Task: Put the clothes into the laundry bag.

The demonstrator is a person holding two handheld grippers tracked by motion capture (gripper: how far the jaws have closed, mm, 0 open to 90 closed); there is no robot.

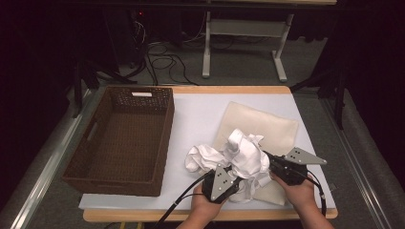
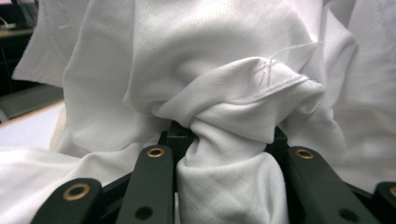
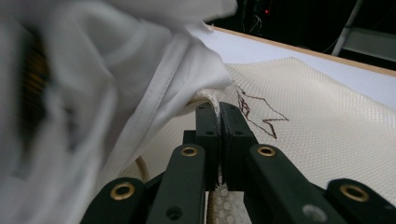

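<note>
A crumpled white cloth [image 1: 243, 152] lies at the front of the table, partly over a flat cream cloth [image 1: 270, 124]. My left gripper [image 1: 231, 176] comes in from the front and is shut on a bunched fold of the white cloth [image 2: 224, 60]; the bunch fills the gap between the jaws of the left gripper [image 2: 229, 135]. At the white cloth's right side is my right gripper [image 1: 268, 160]. In its own view the right gripper [image 3: 218, 112] is shut on a thin edge of the cream cloth [image 3: 317, 126], which carries a brown stitched star. Blurred white cloth [image 3: 93, 93] hangs to its left.
An empty brown wicker basket [image 1: 119, 179] stands on the left half of the table. The white table cover [image 1: 200, 114] lies between the basket and the cloths. Beyond the table's far edge are cables and a white frame [image 1: 206, 52] on the floor.
</note>
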